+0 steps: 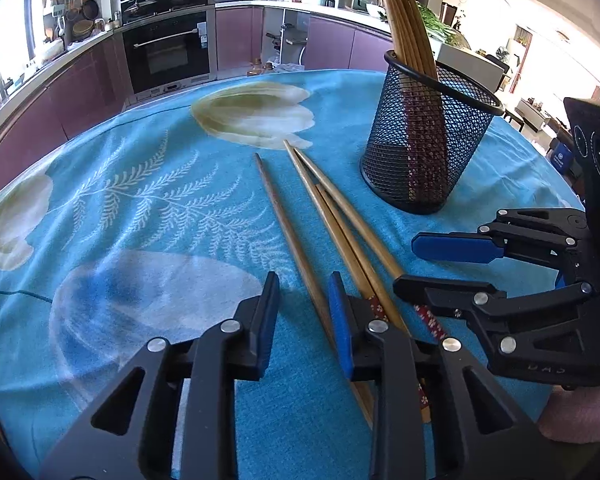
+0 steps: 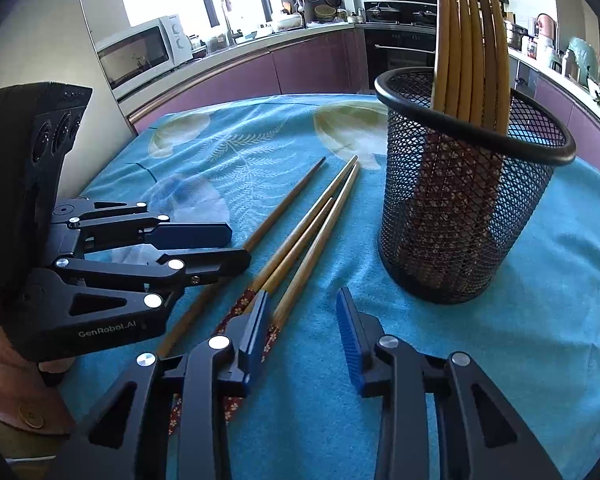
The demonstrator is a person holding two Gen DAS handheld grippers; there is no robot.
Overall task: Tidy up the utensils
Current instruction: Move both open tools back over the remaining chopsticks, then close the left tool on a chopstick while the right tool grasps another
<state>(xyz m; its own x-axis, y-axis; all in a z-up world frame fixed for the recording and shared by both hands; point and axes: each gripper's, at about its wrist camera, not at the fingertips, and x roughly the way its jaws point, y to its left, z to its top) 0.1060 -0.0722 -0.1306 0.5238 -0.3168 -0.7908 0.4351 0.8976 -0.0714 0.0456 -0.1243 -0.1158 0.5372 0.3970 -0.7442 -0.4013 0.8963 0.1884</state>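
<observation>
Chopsticks (image 1: 300, 216) on desk: light, stiff, slippery; I recommend grip near patterned ends. Both jaws apart, clamping nothing.

Home kitchen w/ an open living area off to one side. Evidence: built-in oven (image 1: 168, 54) under a hob w/ lidded pans, purple cabinets (image 1: 236, 36) below a white counter, microwave (image 2: 142, 54) by the window, pots & jars crowding the worktop. The table (image 1: 148, 184) wears a blue flower-print cloth, i.e. domestic, not a lab or shop.
</observation>
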